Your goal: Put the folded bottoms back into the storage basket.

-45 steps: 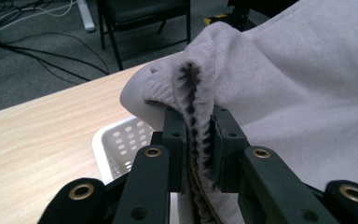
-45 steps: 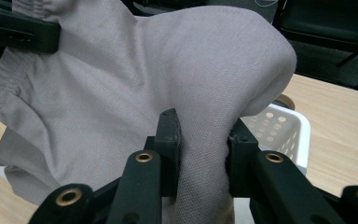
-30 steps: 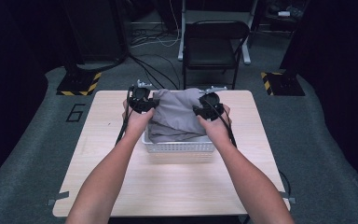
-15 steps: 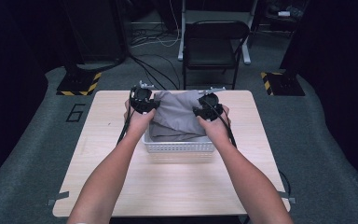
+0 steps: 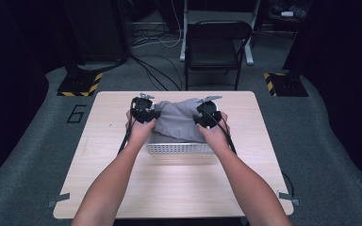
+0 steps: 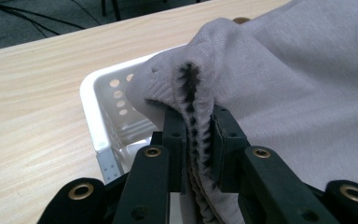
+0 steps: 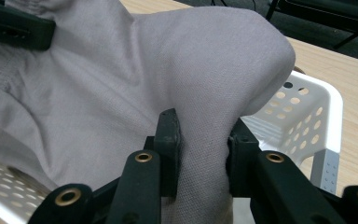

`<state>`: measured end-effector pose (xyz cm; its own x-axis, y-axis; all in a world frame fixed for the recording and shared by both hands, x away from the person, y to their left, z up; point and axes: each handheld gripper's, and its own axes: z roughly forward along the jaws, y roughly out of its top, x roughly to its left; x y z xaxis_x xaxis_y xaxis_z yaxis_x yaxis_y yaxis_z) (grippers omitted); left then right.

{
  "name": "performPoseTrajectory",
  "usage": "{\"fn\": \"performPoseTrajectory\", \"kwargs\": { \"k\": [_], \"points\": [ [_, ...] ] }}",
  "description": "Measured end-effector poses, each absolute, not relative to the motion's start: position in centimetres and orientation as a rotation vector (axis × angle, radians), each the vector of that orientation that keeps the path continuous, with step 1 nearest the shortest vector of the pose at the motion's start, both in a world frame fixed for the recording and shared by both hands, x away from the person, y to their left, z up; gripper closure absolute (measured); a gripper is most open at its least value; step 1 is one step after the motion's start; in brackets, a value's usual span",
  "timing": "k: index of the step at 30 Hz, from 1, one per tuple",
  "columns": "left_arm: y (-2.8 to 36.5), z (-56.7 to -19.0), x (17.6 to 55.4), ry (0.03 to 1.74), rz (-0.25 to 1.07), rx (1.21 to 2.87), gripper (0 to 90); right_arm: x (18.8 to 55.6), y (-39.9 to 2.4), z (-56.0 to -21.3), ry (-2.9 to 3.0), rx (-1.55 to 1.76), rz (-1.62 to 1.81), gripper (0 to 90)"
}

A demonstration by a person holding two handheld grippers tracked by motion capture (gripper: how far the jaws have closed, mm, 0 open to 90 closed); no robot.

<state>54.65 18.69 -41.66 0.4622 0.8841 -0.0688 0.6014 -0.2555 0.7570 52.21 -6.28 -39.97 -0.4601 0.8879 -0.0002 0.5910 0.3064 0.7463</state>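
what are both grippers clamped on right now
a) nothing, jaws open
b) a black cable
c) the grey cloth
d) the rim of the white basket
c: in each gripper view the black jaws pinch a fold of the grey cloth, the left gripper and the right gripper alike, with the cloth draped over the white basket, whose rim neither gripper holds.

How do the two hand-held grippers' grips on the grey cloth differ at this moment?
The left hand-held gripper pinches a thin ribbed, stitched hem of the grey cloth, jaws nearly together; the right hand-held gripper clamps a thicker bunched fold of plain fabric, jaws wider apart. The left holds the cloth's left end, the right its right end. Both are shut on the cloth over the white basket.
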Motion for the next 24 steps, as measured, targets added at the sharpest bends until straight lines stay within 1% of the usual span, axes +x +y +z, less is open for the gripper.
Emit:
{"fn": "performPoseTrajectory", "kwargs": {
  "k": [6,9,24],
  "points": [
    [18.4,-42.5,54.9,1.247,0.482,1.974,77.8,52.3,-6.2,-40.7,2.164,1.334,0.952,70.6],
    [18.3,-42.7,54.9,1.239,0.488,2.002,77.6,52.4,-6.1,-41.1,2.170,1.324,0.944,70.6],
    [18.1,-43.8,55.3,1.262,0.482,2.022,77.0,52.8,-6.0,-41.5,2.179,1.338,0.939,70.6]
  ]
}}
